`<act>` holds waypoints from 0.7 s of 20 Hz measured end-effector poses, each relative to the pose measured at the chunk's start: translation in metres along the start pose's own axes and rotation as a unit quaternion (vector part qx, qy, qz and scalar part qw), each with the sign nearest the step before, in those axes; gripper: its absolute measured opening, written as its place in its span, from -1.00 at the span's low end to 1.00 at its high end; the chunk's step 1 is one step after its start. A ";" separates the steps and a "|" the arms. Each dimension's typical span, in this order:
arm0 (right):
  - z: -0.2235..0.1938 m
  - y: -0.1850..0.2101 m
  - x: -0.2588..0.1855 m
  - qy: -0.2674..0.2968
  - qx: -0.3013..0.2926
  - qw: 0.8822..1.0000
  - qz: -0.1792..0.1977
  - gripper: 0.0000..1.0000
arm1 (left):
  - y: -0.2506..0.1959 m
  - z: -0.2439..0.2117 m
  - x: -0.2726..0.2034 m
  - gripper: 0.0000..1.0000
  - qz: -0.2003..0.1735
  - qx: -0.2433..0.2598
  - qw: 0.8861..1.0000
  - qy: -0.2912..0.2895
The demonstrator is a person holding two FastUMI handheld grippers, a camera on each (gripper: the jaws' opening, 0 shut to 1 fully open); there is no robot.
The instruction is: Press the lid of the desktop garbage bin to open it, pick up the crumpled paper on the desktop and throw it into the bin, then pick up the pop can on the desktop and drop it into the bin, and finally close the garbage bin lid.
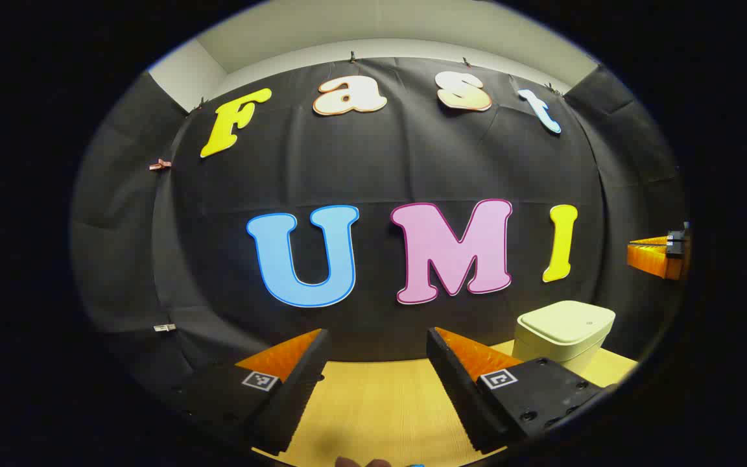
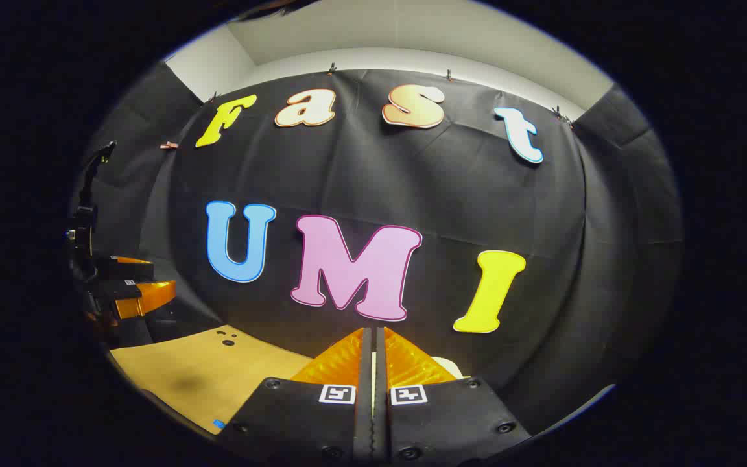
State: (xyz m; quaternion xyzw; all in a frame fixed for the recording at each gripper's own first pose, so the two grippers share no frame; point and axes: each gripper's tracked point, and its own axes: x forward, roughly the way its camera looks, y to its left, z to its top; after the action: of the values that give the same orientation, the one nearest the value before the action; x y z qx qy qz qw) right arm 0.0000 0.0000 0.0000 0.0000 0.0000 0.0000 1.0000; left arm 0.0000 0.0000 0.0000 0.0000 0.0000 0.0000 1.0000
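The left gripper (image 1: 377,337) holds its jaws apart above the desktop (image 1: 380,408). The garbage bin (image 1: 565,329) (lid down) stands partly hidden behind one finger. The right gripper (image 2: 373,334), jaws together, hides most of the bin.

Both views ride low over the worktop (image 1: 380,408), tilted up toward the booth's back wall. The left gripper view looks from the left; the right gripper view sits just behind the garbage bin (image 2: 449,368).

even bright overhead light | sharp centre | fisheye-bent edges
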 end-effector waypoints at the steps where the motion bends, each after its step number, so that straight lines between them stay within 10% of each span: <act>1: 0.002 0.000 0.000 -0.001 0.001 1.000 0.000 -0.89 | -0.001 0.001 0.000 0.94 -0.001 0.000 1.000 -0.001; 14: 0.011 0.000 0.005 0.006 -0.007 1.000 0.014 -0.89 | -0.003 -0.002 -0.001 0.94 -0.010 0.006 1.000 -0.003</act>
State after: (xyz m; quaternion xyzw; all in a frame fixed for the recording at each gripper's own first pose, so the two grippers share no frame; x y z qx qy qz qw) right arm 0.0047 0.0002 0.0106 -0.0070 0.0058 0.0139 0.9999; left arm -0.0012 -0.0034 -0.0024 0.0058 -0.0033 -0.0099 0.9999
